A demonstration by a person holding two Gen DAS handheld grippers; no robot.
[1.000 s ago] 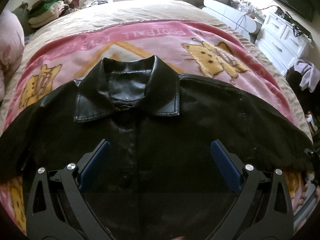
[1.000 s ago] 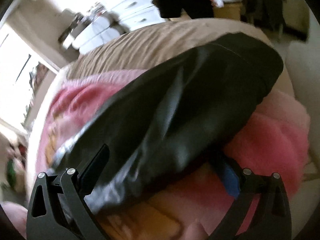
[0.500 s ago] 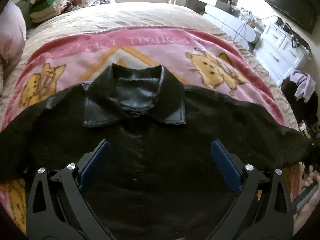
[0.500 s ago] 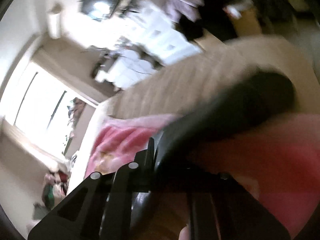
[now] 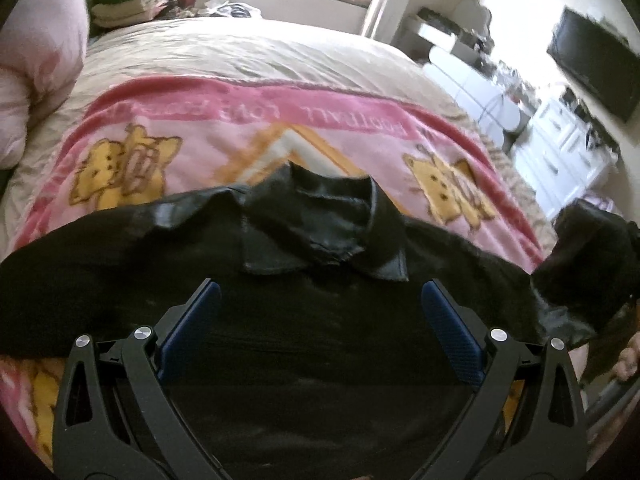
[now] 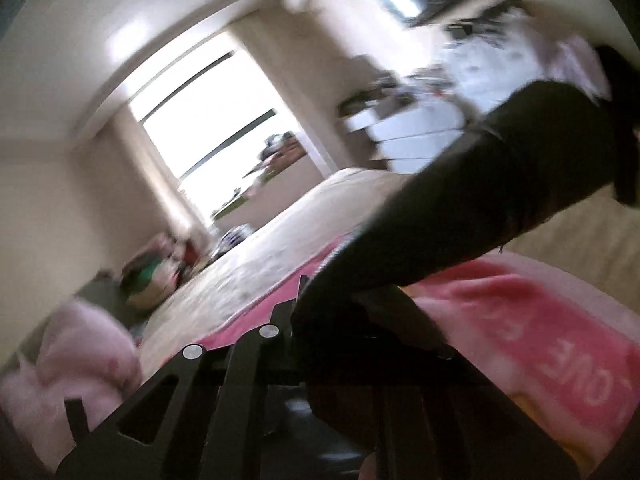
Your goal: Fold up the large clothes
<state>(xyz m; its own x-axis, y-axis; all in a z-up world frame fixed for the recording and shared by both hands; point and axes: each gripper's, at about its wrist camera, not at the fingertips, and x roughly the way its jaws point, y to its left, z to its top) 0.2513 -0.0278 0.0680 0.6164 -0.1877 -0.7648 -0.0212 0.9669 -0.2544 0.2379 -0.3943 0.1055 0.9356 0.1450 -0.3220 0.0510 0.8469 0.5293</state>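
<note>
Left wrist view. A black jacket is laid front-up across a pink blanket printed with yellow cartoon animals, which is spread over a beige bed. The jacket's glossy collar is seen at mid-frame, pointing away from the camera. One sleeve is stretched flat toward the left edge; the other sleeve is seen raised off the blanket at the right edge, its end bunched. A person's fingers are visible just below that raised sleeve. The left hand-held gripper is held above the jacket's chest, released, its blue pads spread wide with nothing between them. A pink pillow is noted at the left, white drawers and a dark screen at the right.

Right wrist view. The picture is blurred and tilted. The right hand-held gripper is clenched on the jacket's sleeve, which is drawn up and away from it toward the upper right, clear of the blanket. The bed, a bright window and the pillow are seen behind.
</note>
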